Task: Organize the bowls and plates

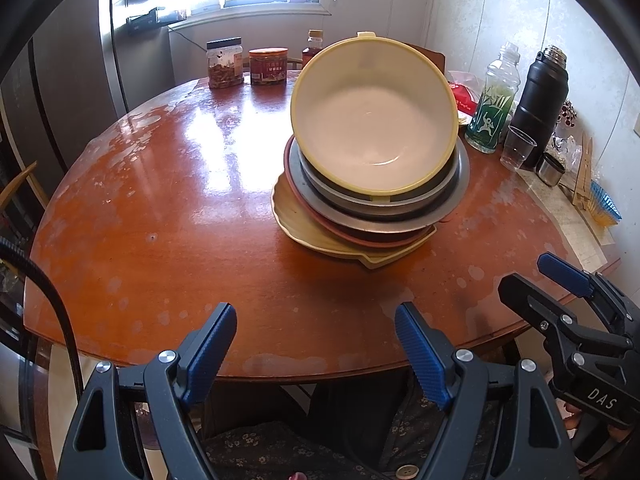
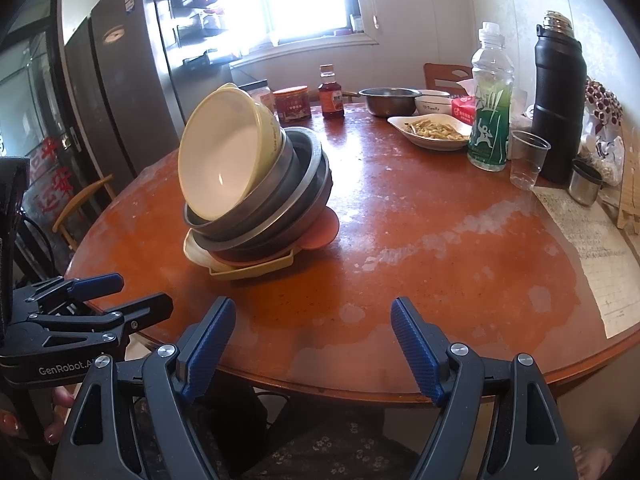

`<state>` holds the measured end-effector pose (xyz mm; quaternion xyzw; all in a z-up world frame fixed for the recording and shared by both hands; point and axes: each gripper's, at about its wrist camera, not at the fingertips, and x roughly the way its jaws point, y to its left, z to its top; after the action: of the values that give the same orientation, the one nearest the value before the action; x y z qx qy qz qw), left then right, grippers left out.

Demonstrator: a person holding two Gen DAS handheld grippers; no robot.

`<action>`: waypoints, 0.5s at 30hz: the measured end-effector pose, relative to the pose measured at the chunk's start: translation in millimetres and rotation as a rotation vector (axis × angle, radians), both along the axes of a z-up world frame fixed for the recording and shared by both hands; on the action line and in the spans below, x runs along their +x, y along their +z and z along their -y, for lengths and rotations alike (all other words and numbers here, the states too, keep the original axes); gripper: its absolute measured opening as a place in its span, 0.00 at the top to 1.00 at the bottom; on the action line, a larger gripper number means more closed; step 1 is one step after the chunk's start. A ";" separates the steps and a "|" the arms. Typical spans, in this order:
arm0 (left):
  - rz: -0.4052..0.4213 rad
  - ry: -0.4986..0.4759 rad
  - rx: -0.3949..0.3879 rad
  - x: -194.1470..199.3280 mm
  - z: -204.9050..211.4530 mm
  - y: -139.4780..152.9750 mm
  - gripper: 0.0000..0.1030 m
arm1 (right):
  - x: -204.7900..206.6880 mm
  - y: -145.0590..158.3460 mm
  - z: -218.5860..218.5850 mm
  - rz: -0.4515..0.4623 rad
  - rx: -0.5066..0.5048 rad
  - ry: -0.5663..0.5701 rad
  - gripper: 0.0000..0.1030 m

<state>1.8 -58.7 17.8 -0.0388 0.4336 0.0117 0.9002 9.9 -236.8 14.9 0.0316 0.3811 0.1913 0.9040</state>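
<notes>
A tilted stack of dishes stands on the round wooden table. On top leans a yellow-rimmed bowl with a white inside. Under it nest metal bowls, then a pink plate and a beige tray at the bottom. My left gripper hovers open over the near table edge, short of the stack, nothing between its blue pads. My right gripper is open too, to the right of the stack and empty. Each gripper shows at the edge of the other's view.
At the back stand jars, a sauce bottle, a metal bowl, a white bowl and a dish of food. At the right are a green bottle, black flask, plastic cup and papers. A fridge stands left.
</notes>
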 end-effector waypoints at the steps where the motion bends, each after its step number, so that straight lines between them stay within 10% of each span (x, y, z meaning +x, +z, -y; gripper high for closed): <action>1: -0.001 0.000 -0.001 0.3 -0.3 -0.2 0.21 | 0.2 -0.3 0.0 -0.002 -0.001 -0.001 0.21; 15: -0.002 0.004 -0.002 1.6 -2.4 -0.4 0.21 | 0.2 0.4 1.9 -0.009 -0.005 -0.010 0.21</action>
<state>3.4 -56.3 17.4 -0.0407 0.4346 0.0132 0.8996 10.1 -238.8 15.3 0.0321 0.3854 0.1856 0.9033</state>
